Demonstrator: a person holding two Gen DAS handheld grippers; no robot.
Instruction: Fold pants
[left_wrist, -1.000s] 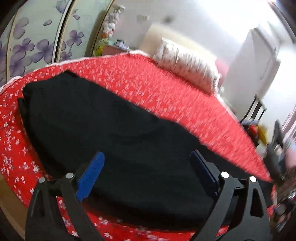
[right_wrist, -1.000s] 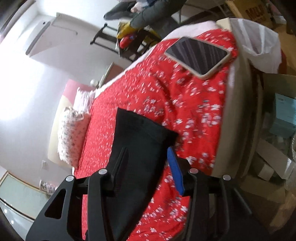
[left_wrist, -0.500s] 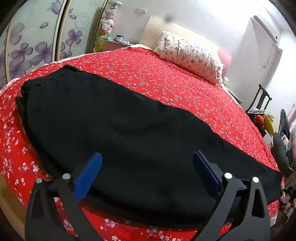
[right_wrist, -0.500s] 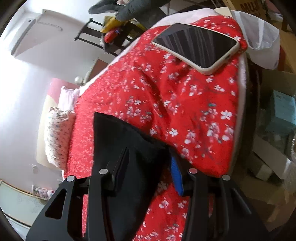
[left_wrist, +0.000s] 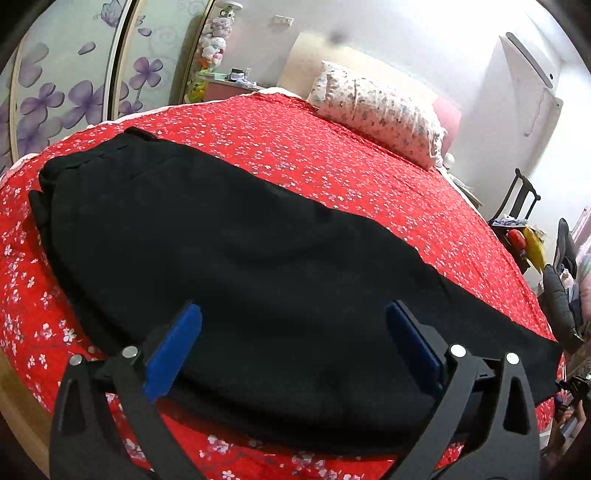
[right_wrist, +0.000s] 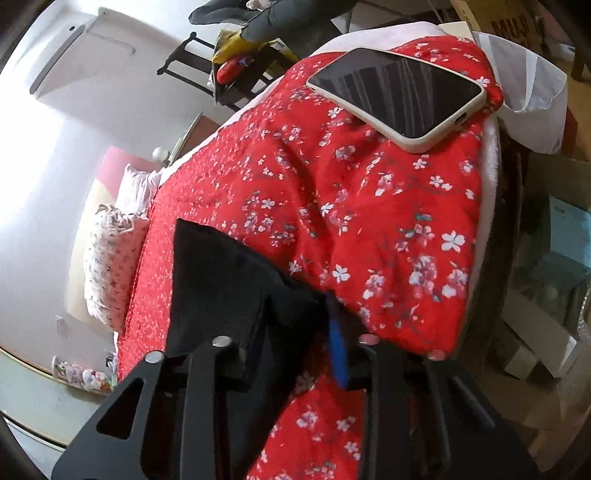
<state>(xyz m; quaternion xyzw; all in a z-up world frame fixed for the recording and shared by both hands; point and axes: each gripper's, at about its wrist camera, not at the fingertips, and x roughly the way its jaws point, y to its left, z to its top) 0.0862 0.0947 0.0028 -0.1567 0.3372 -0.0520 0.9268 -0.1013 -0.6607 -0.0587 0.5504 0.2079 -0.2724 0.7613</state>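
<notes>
While the black pants (left_wrist: 236, 258) are laid flat across the red floral bedspread (left_wrist: 369, 177), the left gripper (left_wrist: 291, 332) is held wide apart just over the near edge, nothing pinched. Over at the right gripper (right_wrist: 295, 317), the jaws are narrowed around the pants' hem corner (right_wrist: 236, 273). A phone (right_wrist: 399, 99) is parked on the far corner.

Black tongs (left_wrist: 291, 325), blue pads (left_wrist: 171, 350), silver screws.

Bright daylight blows out the far wall (left_wrist: 424, 40) in both fisheye views; edges bend and darken.
</notes>
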